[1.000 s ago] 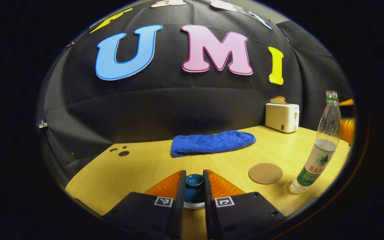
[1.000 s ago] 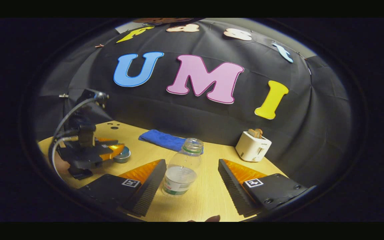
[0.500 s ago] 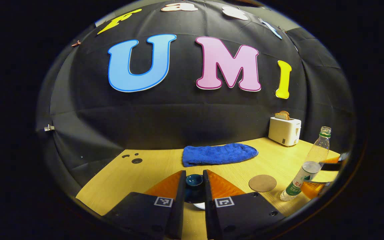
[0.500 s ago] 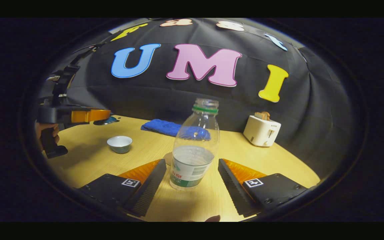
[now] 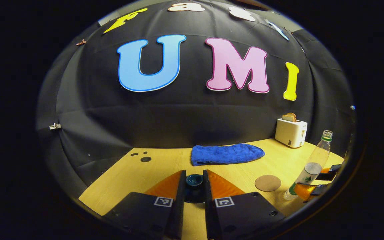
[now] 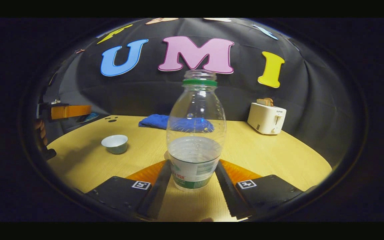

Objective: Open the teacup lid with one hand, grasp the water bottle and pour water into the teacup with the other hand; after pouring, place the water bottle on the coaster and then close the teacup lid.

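Staged recording booth: black cloth wall (image 5: 185, 116), wooden table (image 6: 272, 156), toaster (image 6: 266, 117), blue towel (image 5: 227, 154).

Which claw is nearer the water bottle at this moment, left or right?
Right. The right claw has a finger against each side of the water bottle, low at its label. The left claw holds the teacup lid, away from the bottle.

In the right gripper view, the water bottle (image 6: 195, 133) is set upright on the table (image 6: 262, 156) between the right gripper's (image 6: 193, 186) fingers, with the teacup (image 6: 114, 143) placed well to its left. Behind the bottle a towel (image 6: 165, 121) is laid near the wall, and a toaster (image 6: 266, 117) is stood at the back right. In the left gripper view, the coaster (image 5: 267, 183) is found just left of the bottle's base, in front of the towel.
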`<state>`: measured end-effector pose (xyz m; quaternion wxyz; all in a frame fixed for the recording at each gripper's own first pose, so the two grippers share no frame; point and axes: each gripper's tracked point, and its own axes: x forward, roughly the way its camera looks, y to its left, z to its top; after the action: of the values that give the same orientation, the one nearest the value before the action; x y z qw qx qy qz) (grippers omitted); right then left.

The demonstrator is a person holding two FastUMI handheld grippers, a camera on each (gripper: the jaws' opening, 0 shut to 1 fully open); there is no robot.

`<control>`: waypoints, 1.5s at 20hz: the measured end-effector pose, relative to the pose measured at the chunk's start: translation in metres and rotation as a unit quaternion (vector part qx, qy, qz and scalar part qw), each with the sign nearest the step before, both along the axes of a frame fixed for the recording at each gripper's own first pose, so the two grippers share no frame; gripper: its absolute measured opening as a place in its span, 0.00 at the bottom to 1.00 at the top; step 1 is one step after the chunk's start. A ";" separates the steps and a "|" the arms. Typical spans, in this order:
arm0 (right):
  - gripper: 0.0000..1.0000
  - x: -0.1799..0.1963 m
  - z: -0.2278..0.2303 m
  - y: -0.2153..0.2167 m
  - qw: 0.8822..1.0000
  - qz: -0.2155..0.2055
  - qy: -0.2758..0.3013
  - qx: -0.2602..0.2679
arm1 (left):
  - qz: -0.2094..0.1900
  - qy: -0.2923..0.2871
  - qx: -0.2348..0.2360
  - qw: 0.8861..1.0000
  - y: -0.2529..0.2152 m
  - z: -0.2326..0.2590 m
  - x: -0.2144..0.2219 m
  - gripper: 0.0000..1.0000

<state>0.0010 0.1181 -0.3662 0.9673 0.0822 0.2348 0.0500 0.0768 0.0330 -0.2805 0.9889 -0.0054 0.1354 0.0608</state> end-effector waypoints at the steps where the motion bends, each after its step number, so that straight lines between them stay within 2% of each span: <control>1: 0.78 0.005 0.008 -0.003 1.000 0.003 -0.009 -0.021 | 0.002 -0.001 0.001 1.000 0.002 0.001 -0.002 0.31; 4: 0.76 0.022 0.028 -0.014 0.993 0.020 -0.030 -0.110 | 0.012 0.001 -0.004 1.000 0.010 0.004 -0.006 0.30; 5: 0.76 0.029 0.030 -0.015 0.990 0.028 -0.031 -0.137 | 0.017 0.001 -0.007 1.000 0.014 0.005 -0.008 0.34; 6: 0.76 0.035 0.032 -0.015 0.986 0.034 -0.033 -0.160 | 0.023 0.001 -0.009 1.000 0.018 0.007 -0.010 0.31; 11: 0.75 0.063 0.042 -0.012 0.966 0.057 -0.046 -0.248 | 0.038 -0.003 0.006 0.999 0.037 0.015 -0.019 0.31; 12: 0.75 0.067 0.042 -0.011 0.960 0.064 -0.048 -0.269 | 0.040 -0.002 0.007 0.999 0.039 0.017 -0.021 0.27; 16: 0.75 0.077 0.047 -0.003 0.926 0.098 -0.064 -0.358 | 0.045 -0.003 0.011 0.999 0.045 0.020 -0.028 0.34; 17: 0.75 0.080 0.048 0.002 0.919 0.109 -0.069 -0.373 | 0.046 -0.003 0.010 0.999 0.047 0.021 -0.029 0.31; 23: 0.75 0.093 0.046 0.021 0.869 0.159 -0.081 -0.461 | 0.057 0.002 0.008 0.998 0.056 0.020 -0.040 0.31; 24: 0.74 0.096 0.043 0.024 0.859 0.168 -0.079 -0.476 | 0.060 0.003 0.009 0.998 0.058 0.020 -0.042 0.27; 25: 0.75 0.097 0.040 0.026 0.849 0.177 -0.077 -0.493 | 0.062 0.003 0.009 0.998 0.060 0.020 -0.044 0.31; 26: 0.75 0.099 0.038 0.028 0.840 0.187 -0.074 -0.505 | 0.063 0.003 0.009 0.998 0.062 0.021 -0.046 0.27; 29: 0.75 0.106 0.029 0.042 0.820 0.213 -0.079 -0.525 | 0.068 0.003 0.010 0.998 0.067 0.021 -0.050 0.34; 30: 0.75 0.108 0.028 0.045 0.814 0.219 -0.083 -0.532 | 0.070 0.002 0.009 0.997 0.068 0.022 -0.050 0.31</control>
<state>0.1085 0.1628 -0.3379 0.8393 -0.5034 0.1555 0.1343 0.0266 0.1007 -0.2589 0.9819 -0.0059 0.1366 0.1313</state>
